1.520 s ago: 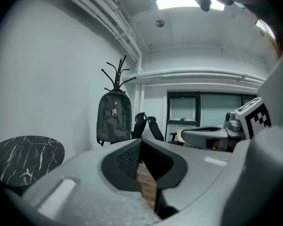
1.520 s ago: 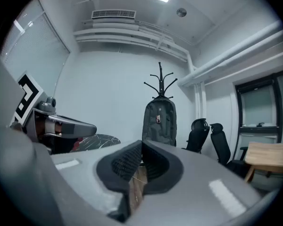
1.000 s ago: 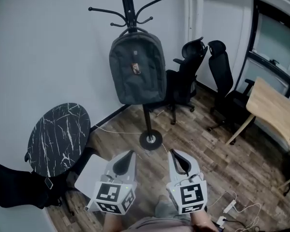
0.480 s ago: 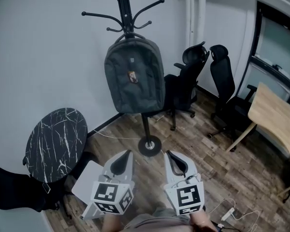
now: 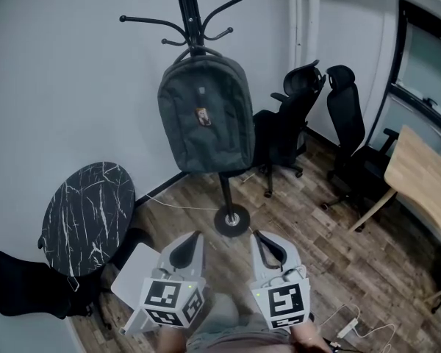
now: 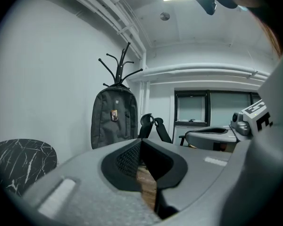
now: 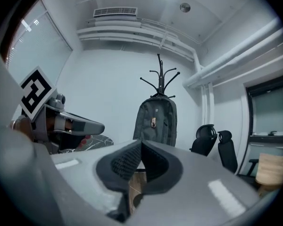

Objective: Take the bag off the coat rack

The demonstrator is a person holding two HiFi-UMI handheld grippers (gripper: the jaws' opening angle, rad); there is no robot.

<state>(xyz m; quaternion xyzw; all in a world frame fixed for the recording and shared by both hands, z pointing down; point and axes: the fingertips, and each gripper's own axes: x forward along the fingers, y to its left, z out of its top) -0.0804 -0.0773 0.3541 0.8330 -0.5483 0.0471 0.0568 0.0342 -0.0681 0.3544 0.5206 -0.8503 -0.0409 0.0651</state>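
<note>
Backpack of dark grey fabric (image 5: pixel 206 112) hangs upright on the black metal coat rack (image 5: pixel 196 20), well ahead of and above my left gripper (image 5: pixel 195 237) and right gripper (image 5: pixel 257 235). Both jaws are closed and empty, and I judge the left one better aligned.

No word, number or brand name can be read anywhere. The dark grey fabric backpack (image 5: pixel 220 134) carries a small rectangular badge (image 5: pixel 203 116) on its front, with orange and pale tones, and a tiny pale mark (image 5: pixel 203 90) above it; both are too small to make out. The white marker cube (image 5: pixel 172 302) on the left gripper (image 5: pixel 193 240) and the matching cube (image 5: pixel 283 305) on the right gripper (image 5: pixel 261 240) bear only black-and-white square code patterns, no letters.
</note>
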